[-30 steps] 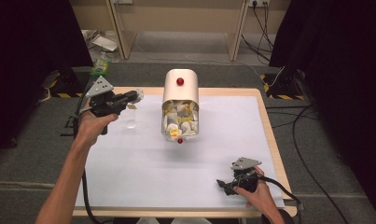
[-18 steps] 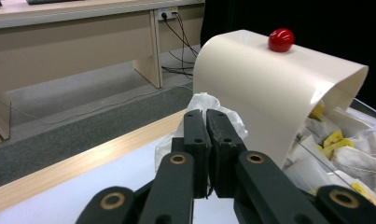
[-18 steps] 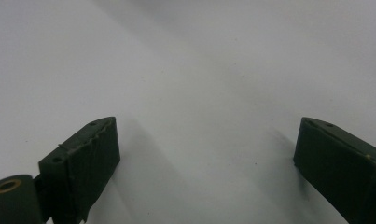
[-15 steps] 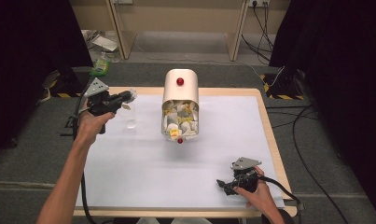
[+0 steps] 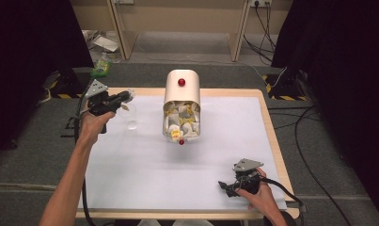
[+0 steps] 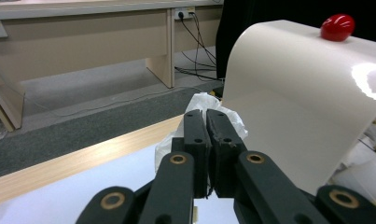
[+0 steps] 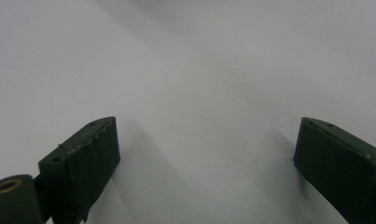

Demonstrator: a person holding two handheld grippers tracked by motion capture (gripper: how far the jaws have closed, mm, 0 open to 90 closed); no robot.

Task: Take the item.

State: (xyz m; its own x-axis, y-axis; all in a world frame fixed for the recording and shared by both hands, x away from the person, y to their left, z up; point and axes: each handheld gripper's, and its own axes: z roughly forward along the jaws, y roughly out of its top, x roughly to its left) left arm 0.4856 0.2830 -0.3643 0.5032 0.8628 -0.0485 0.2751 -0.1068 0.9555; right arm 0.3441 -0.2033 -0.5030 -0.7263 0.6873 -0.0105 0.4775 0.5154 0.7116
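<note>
Your left gripper sits at about ten o'clock on the counter, its fingers pinching a crumpled white packet. Since a second ago it has drawn back toward nine o'clock, away from the bin, and now hovers just above the clear cup. The bin stands at twelve o'clock, packets showing in its open front. Your right gripper has stayed at five o'clock, fingers spread wide over bare counter.
</note>
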